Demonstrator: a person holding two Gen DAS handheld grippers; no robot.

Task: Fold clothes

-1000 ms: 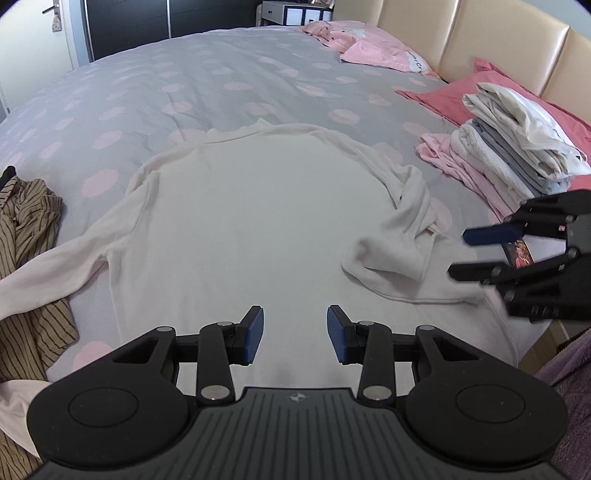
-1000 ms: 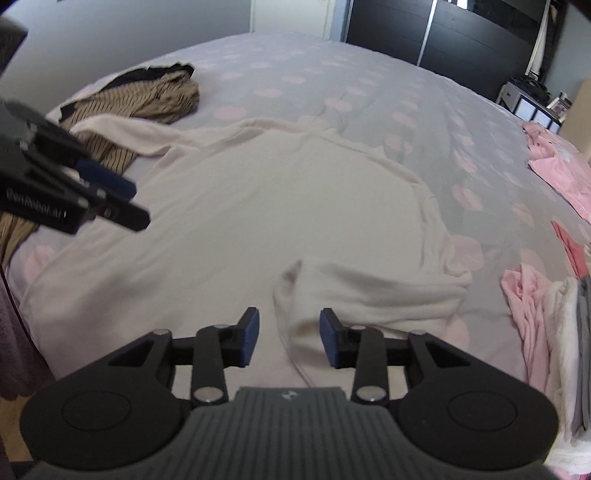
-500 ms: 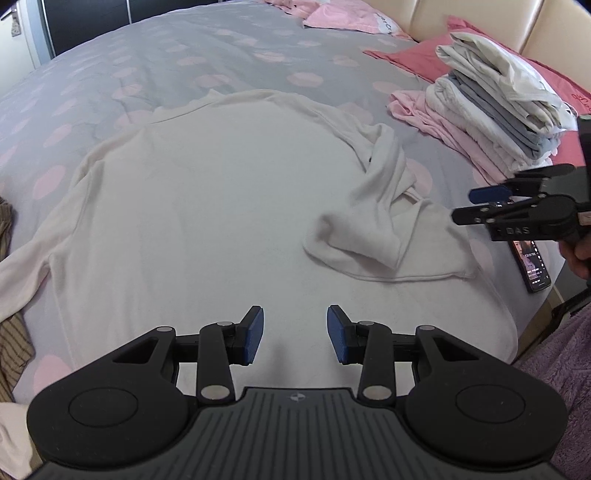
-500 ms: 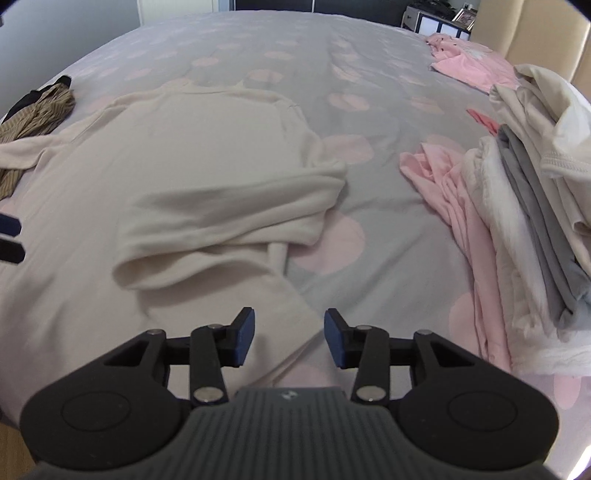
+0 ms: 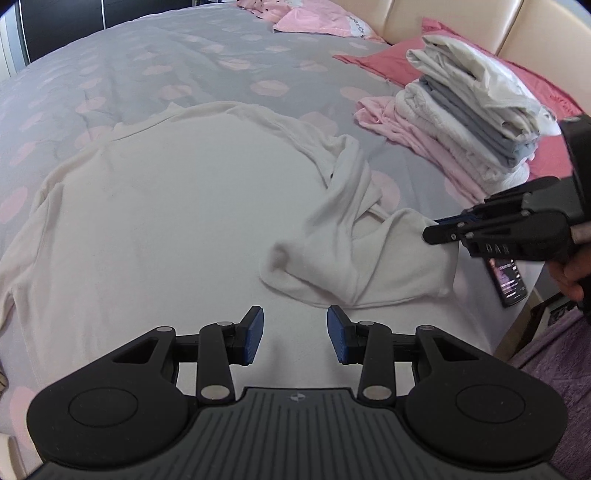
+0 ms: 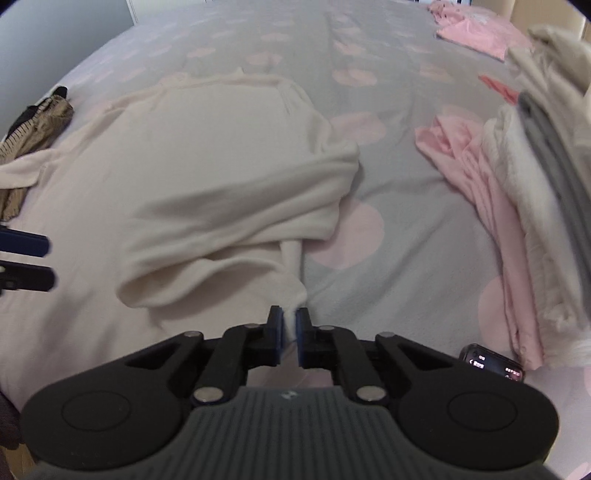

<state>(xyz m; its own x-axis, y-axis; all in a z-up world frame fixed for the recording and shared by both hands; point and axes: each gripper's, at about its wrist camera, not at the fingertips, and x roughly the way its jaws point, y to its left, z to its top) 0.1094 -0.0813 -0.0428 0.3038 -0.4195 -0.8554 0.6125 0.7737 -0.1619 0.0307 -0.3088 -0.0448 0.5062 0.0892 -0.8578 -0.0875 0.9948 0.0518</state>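
a home bedroom; a bed (image 5: 229,55) with spotted cover, padded headboard (image 5: 461,22), stacked laundry (image 5: 476,110)

Two matching handheld grippers, moulded in matte black plastic. The left gripper (image 5: 295,334) has a ribbed dark grey central plate with a small round emblem, flanked by two broad rounded lobes, each with a shallow circular recess. Angular black linkage arms carry silver round fasteners and end in flat blue pads (image 5: 254,334). The right gripper (image 6: 290,334) looks identical; seen from the side, its body bears pale embossed lettering.
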